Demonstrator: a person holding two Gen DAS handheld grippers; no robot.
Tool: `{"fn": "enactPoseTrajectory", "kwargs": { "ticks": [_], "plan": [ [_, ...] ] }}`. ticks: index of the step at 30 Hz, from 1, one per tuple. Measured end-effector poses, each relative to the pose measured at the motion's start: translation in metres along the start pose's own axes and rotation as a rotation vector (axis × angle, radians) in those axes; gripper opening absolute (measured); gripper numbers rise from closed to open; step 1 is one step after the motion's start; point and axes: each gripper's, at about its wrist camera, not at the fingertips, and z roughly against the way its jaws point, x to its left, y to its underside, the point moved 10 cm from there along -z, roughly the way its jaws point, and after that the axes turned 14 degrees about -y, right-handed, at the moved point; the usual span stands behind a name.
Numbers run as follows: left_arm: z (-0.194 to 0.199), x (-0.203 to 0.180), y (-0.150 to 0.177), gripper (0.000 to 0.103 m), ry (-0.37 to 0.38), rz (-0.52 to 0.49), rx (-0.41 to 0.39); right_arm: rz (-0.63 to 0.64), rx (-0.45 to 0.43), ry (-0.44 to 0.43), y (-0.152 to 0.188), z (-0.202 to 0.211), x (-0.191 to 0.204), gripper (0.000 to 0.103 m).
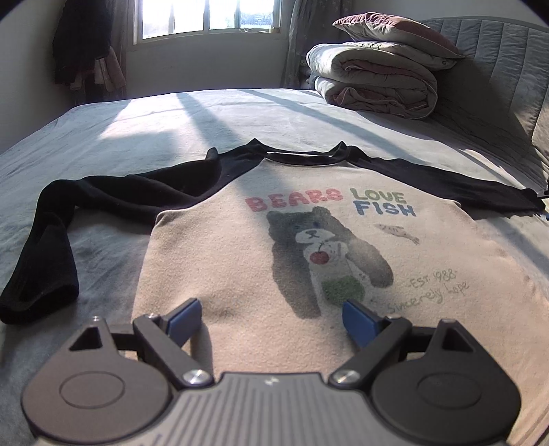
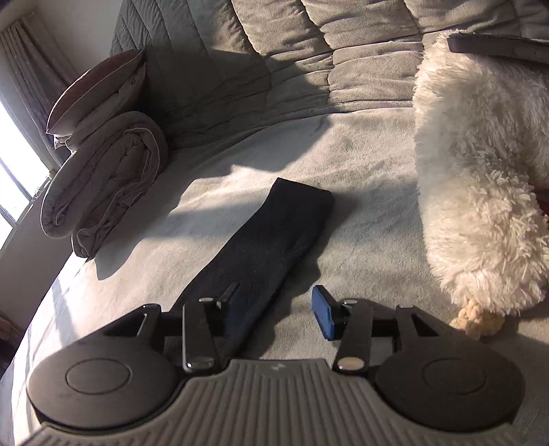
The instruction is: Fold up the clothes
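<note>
My left tool (image 1: 271, 319) hangs low over the hem end of the shirt (image 1: 240, 260), its two blue pads spread wide with nothing between them. My right tool (image 2: 274, 312) is spread the same way, one pad over the black right sleeve (image 2: 271, 240) and the other beside it, gripping nothing.

The shirt lies flat on the bed (image 1: 171, 116), print side up, body smooth. The right sleeve runs straight out; the left sleeve (image 1: 55, 240) is bent back toward the hem. No part of the body is doubled over, so I judge the folding itself remains: both sleeves in, then the body.

The bed is covered in a soft grey sheet, streaked with sun and shadow. A fluffy white blanket (image 2: 480, 171) lies near the right sleeve. Farther off, a rolled quilt (image 1: 374, 82) carries a pillow (image 1: 394, 31) against the padded headboard (image 2: 308, 51), with the window (image 1: 206, 17) beyond.
</note>
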Motion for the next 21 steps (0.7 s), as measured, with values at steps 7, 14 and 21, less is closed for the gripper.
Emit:
{"fn": "enactPoseTrajectory", "kwargs": {
  "ticks": [7,14,21],
  "plan": [
    [0.0,0.045,-0.004,0.09,-0.032,0.141,0.078,-0.033,0.005,-0.083,0.006,0.044,0.047,0.056],
    [0.009,0.08,-0.009,0.09,-0.084,0.218,0.078,0.1,0.051,-0.163,0.033,0.09,0.102,0.062],
    [0.012,0.104,-0.003,0.09,-0.108,0.286,0.109,0.239,0.151,-0.267,0.084,0.128,0.145,0.072]
  ]
}}
